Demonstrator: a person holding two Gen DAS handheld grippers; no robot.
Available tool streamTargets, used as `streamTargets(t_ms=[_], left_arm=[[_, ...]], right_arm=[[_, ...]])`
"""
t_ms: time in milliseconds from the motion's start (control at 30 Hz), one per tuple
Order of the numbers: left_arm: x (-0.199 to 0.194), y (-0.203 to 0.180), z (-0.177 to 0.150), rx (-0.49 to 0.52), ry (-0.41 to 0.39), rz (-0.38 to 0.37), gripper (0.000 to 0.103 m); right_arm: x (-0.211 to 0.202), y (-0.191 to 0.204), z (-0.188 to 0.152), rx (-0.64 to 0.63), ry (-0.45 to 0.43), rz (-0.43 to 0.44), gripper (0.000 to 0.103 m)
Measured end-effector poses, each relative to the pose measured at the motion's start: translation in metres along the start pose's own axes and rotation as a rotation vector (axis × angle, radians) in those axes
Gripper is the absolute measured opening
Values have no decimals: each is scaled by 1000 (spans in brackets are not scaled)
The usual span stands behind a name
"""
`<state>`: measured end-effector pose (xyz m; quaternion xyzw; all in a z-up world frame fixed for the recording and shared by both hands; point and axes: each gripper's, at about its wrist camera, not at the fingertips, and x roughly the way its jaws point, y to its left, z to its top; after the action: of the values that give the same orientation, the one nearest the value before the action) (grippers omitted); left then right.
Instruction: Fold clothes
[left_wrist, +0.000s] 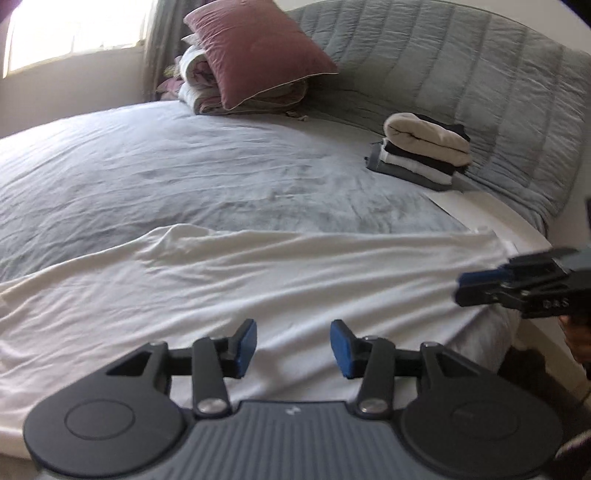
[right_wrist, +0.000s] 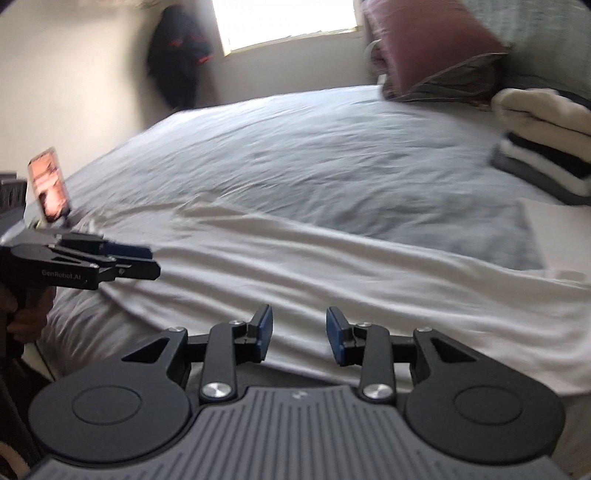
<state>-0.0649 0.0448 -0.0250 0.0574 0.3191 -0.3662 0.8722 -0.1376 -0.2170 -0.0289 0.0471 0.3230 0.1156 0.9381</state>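
Grey bedsheet (left_wrist: 184, 177), white garment (left_wrist: 258, 280) spread along its near edge. Both my grippers, left (left_wrist: 293, 347) and right (right_wrist: 299, 338), hang empty, jaws apart. Looks thin, floppy; I'd pinch hem corners.

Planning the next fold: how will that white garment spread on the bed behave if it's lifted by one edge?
The white garment looks thin and wrinkled, so it will probably hang limp. It seems light, likely to drag across the grey sheet rather than hold shape. Both open grippers may need separate corners.
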Motion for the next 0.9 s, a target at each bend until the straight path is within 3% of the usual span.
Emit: streamTargets(t_ms=[300, 533, 600, 733, 833, 900], left_arm=[[-4, -6, -11, 124, 12, -4, 47], [-3, -14, -7, 179, 1, 0, 47], [-1, -17, -8, 202, 11, 16, 47], [-4, -19, -11, 210, 8, 9, 46], [-6, -22, -14, 224, 3, 7, 45], [-6, -25, -15, 237, -4, 34, 37]], right_arm=[[21, 31, -6, -152, 38, -50, 37], [19, 37, -11, -184, 47, -41, 37], [21, 36, -11, -179, 45, -50, 32], [23, 33, -7, -149, 22, -79, 6], [16, 29, -4, -106, -13, -75, 2], [9, 29, -1, -86, -37, -66, 2]])
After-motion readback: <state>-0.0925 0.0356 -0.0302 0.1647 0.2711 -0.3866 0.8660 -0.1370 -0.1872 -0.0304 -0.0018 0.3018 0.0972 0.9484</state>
